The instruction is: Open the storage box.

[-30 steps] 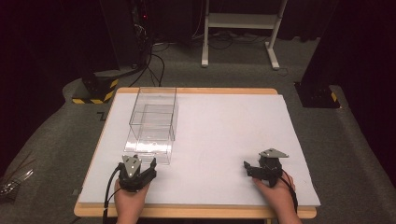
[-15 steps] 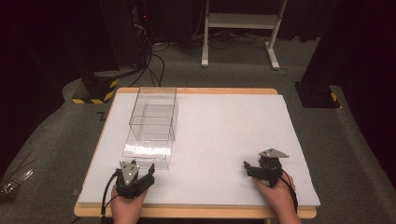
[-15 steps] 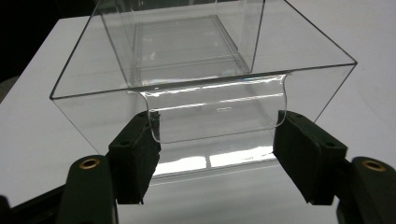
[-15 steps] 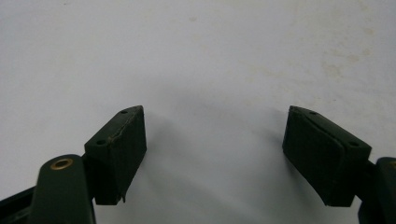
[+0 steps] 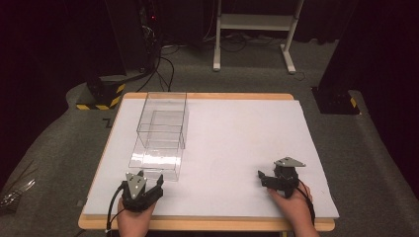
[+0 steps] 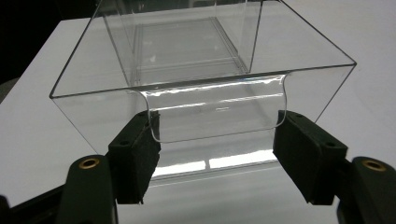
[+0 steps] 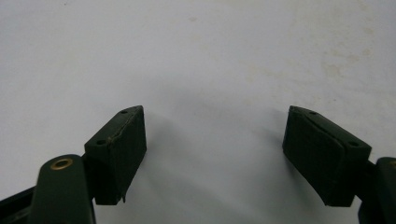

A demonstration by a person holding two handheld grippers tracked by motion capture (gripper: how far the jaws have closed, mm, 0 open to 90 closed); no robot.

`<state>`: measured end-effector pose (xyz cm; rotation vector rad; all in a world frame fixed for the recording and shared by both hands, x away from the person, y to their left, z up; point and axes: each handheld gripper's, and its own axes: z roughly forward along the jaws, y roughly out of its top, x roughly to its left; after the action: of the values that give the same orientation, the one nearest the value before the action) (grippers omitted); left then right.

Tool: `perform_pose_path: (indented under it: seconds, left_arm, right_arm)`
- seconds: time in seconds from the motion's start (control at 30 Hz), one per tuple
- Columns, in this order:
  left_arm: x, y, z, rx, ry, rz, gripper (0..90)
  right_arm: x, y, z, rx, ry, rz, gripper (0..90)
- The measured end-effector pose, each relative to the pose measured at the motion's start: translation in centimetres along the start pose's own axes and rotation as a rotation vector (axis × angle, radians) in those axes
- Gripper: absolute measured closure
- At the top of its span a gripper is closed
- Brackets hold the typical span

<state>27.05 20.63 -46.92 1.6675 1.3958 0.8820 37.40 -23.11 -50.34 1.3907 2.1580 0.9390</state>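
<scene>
A clear plastic box [image 5: 160, 133] stands on the left half of the white table [image 5: 237, 138], with a smaller clear box inside it. Its near wall has a wide notch cut into the rim [image 6: 215, 107]. My left gripper [image 5: 150, 177] sits just in front of that wall near the table's front edge, pointing at it. In the left gripper view its jaws [image 6: 217, 135] stand open, one pad to each side of the notch, gripping nothing. My right gripper [image 5: 262, 177] rests at the front right, open, with bare table between its pads [image 7: 215, 135].
Beyond the far edge are a white frame's legs [image 5: 254, 39], cables on the grey carpet and a yellow-black striped base [image 5: 101, 96]. A black base [image 5: 336, 101] stands at the right. The white sheet spreads wide between the box and the right gripper.
My left gripper has drawn back slightly from the box toward the table's near edge. The right gripper and the box have not moved.
</scene>
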Motion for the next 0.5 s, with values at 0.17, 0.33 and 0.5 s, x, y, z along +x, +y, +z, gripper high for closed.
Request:
perform_pose_path:
  seconds: [0.17,0.33,0.5]
  left_arm:
    - [0.08,-0.02,0.01,-0.002,-0.006,-0.006,32.5]
    - [0.31,0.01,0.04,0.0,-0.028,-0.027,30.0]
    - [0.51,0.13,0.0,0.012,-0.037,-0.033,25.0]
  right_arm:
    - [0.0,0.0,0.01,-0.001,-0.001,0.0,21.5]
    - [0.01,0.0,0.0,-0.001,-0.001,0.0,21.5]
    - [-0.01,0.0,0.0,-0.001,0.001,0.001,21.5]
